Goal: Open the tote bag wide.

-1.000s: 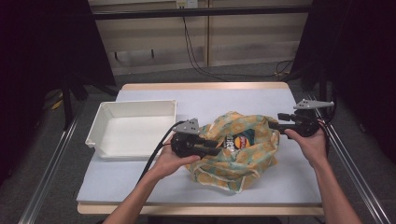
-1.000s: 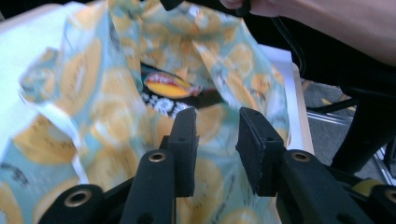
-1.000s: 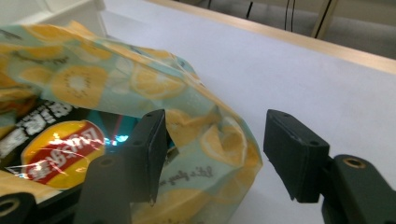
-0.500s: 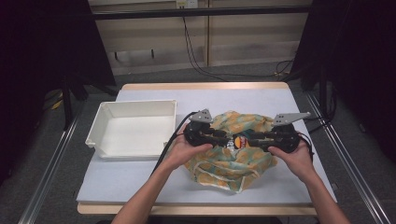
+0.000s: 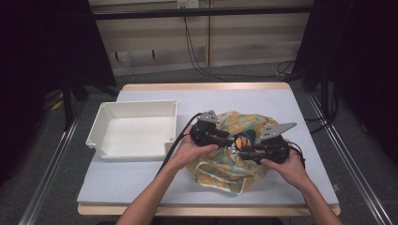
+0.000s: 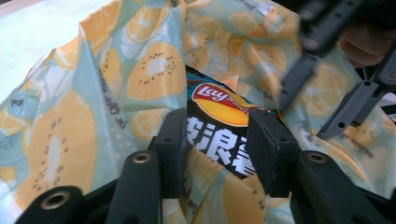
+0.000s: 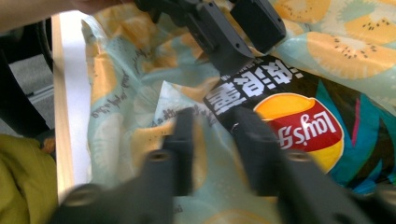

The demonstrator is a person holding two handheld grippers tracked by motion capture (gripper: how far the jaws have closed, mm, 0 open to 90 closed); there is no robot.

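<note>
A fruit-print cloth bag (image 5: 230, 154) lies rumpled on the desk (image 5: 281, 108), right of its middle, and a chip bag (image 5: 243, 140) shows through the bag's opening near the top of the heap. A white tray (image 5: 136, 129) sits just beside the cloth bag on the left, apart from it.

The two hands meet over the bag, gripper tips facing each other across the chip bag. The left hand-held gripper (image 5: 231, 139) comes in from the left. In the left gripper view its jaws have just been opening, and they stand on either side of the chip bag's black lower edge (image 6: 219, 135) with a fold of cloth (image 6: 205, 186) below; whether the pads press on the chip bag cannot be told for sure, though they look to touch its sides.

The right hand-held gripper (image 5: 244, 151) comes in from the right, held by the right hand (image 5: 286, 166). Its jaws have just been closing. In the right gripper view, which is blurred, they straddle a fold of cloth (image 7: 210, 135) at the rim of the opening, next to the chip bag's corner (image 7: 299, 126); the grip appears to be clenching on that cloth, but the blur leaves it uncertain. The left gripper's jaws (image 7: 233, 32) show at the top of that view, touching the chip bag's far edge.
</note>
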